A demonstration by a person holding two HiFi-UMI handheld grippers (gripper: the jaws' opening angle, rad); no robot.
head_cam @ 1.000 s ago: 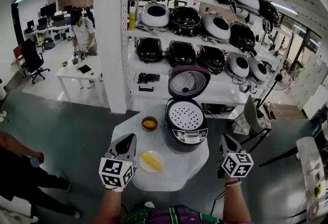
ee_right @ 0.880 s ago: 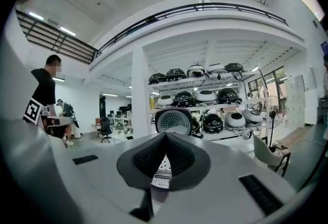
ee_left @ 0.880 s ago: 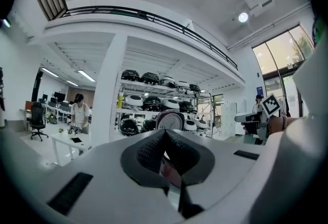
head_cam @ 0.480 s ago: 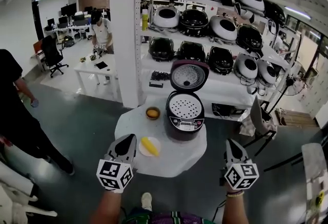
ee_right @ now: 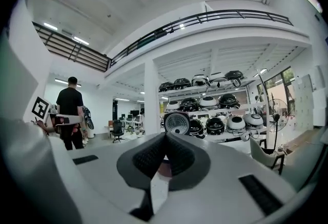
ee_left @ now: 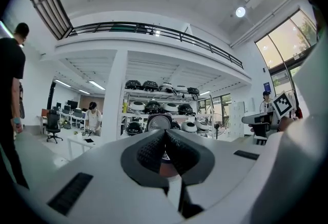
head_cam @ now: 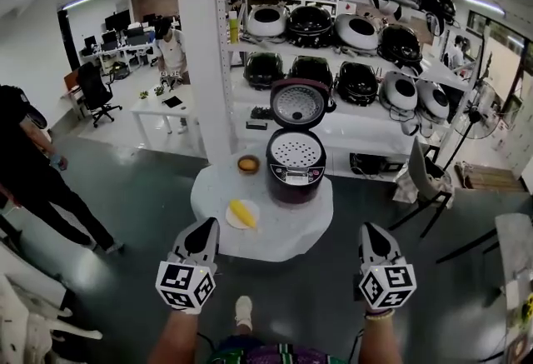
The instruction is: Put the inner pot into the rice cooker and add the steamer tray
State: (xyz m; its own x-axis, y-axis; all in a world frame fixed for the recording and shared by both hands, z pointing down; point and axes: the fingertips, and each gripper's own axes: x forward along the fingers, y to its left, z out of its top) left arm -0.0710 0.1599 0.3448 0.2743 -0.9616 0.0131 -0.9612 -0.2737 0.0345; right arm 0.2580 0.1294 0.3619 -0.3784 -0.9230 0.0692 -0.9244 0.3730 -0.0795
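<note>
left gripper (head_cam: 202, 231) fingers together, empty; right gripper (head_cam: 372, 235) likewise

One tabletop (head_cam: 291, 231) carries one open rice cooker (head_cam: 295, 179) with one steamer tray (head_cam: 296, 152), one bowl (head_cam: 248, 163) at its nine o'clock and one plate (head_cam: 232, 221) at seven o'clock. Two grippers: left gripper (head_cam: 206, 227), right gripper (head_cam: 372, 231).

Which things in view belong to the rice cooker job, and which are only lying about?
Job:
rice cooker, lid open
steamer tray inside it

Lying about:
small bowl
plate with yellow food
shelf cookers
</note>
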